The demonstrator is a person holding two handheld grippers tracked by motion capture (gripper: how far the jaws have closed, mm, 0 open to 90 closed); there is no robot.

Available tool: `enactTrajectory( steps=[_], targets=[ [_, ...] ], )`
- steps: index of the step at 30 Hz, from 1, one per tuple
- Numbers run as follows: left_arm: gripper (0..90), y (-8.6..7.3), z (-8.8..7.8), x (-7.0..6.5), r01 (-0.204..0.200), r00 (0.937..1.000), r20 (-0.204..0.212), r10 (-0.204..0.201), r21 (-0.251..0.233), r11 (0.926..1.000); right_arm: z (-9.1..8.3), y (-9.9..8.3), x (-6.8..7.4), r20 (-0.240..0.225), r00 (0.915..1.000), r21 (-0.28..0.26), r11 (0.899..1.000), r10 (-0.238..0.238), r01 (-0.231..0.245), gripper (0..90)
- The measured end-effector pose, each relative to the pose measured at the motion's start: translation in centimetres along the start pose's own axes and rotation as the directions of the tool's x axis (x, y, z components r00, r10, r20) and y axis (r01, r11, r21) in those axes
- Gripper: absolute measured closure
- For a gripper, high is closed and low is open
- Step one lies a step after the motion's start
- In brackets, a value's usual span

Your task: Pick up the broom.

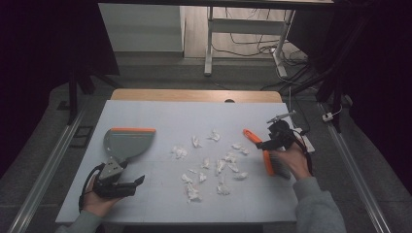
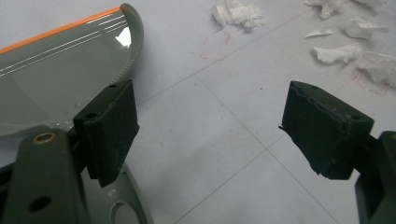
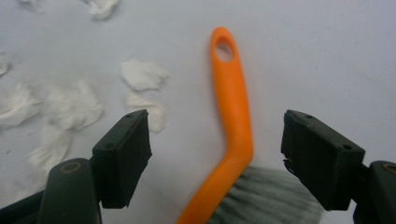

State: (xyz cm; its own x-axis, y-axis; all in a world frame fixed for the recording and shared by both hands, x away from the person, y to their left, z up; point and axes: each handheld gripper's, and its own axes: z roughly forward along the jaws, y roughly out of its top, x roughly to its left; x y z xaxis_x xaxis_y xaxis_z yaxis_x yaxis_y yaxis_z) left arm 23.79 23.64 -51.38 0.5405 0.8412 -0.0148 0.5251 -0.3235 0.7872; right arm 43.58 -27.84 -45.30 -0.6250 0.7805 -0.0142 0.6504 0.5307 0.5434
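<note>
Brush (image 3: pixel 233 121) lay flat at desk's (image 1: pixel 160 204) 3 o'clock, between spread right tongs (image 3: pixel 215 154), untouched. Left tongs (image 2: pixel 210 135) spread too, beside dustpan (image 1: pixel 127 141) at 9 o'clock. Paper scraps (image 1: pixel 214 165) scattered centre.

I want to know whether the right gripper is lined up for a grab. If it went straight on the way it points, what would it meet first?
Most likely the brush's orange handle, which lies on the table between the right gripper's open jaws, above the grey bristles. Depth is hard to judge.
</note>
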Motion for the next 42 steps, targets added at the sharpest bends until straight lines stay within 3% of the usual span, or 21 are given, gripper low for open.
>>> enactTrajectory(
  steps=[4, 9, 13, 19, 22, 25, 28, 35, 39, 42],
  targets=[
    [19.4, 0.0, 0.1, 0.0, -0.012, 0.9999, 0.002, 0.012, 0.002, 0.9999, 1.3, 1.3, -1.5, -0.012, 0.9992, 0.083, 0.996, 0.038, -0.037, 24.5],
    [19.4, 0.0, 0.1, 0.1, -0.010, 1.0000, 0.000, 0.010, 0.003, 0.9999, 2.4, 1.9, -1.8, 0.009, 0.9994, 0.144, 0.989, 0.034, -0.035, 26.3],
    [18.8, 0.0, 0.2, 0.0, -0.018, 0.9998, -0.003, 0.018, 0.009, 0.9998, 3.1, 1.9, -1.8, 0.024, 0.9994, 0.183, 0.983, 0.025, -0.029, 28.6],
    [18.3, -0.1, 0.3, 0.0, -0.022, 0.9997, -0.004, 0.022, 0.016, 0.9996, 3.7, 1.4, -2.3, 0.011, 0.9990, 0.230, 0.972, 0.044, -0.046, 33.3],
    [18.3, -0.1, 0.5, 0.0, -0.026, 0.9996, -0.009, 0.026, 0.024, 0.9994, 4.2, 1.1, -2.6, -0.009, 0.9984, 0.275, 0.960, 0.056, -0.051, 38.0],
    [18.0, -0.1, 0.6, 0.0, -0.030, 0.9995, -0.013, 0.031, 0.035, 0.9989, 4.3, 1.1, -2.8, -0.010, 0.9976, 0.277, 0.959, 0.068, -0.062, 44.3],
    [18.0, -0.1, 0.6, 0.1, -0.030, 0.9994, -0.013, 0.031, 0.035, 0.9989, 4.6, 0.9, -2.7, -0.009, 0.9986, 0.308, 0.950, 0.053, -0.048, 48.3],
    [18.0, -0.1, 0.7, 0.2, -0.033, 0.9993, -0.017, 0.034, 0.044, 0.9985, 4.8, 1.1, -2.1, 0.000, 0.9995, 0.309, 0.951, 0.032, -0.030, 66.2],
    [18.0, -0.2, 0.6, 0.2, -0.033, 0.9992, -0.019, 0.034, 0.044, 0.9985, 4.9, 1.4, -1.6, 0.043, 0.9984, 0.330, 0.943, 0.037, -0.049, 68.9],
    [18.0, -0.2, 0.6, 0.2, -0.033, 0.9992, -0.020, 0.034, 0.042, 0.9986, 4.9, 1.4, -1.5, 0.047, 0.9984, 0.330, 0.943, 0.032, -0.046, 69.1]
  ],
)
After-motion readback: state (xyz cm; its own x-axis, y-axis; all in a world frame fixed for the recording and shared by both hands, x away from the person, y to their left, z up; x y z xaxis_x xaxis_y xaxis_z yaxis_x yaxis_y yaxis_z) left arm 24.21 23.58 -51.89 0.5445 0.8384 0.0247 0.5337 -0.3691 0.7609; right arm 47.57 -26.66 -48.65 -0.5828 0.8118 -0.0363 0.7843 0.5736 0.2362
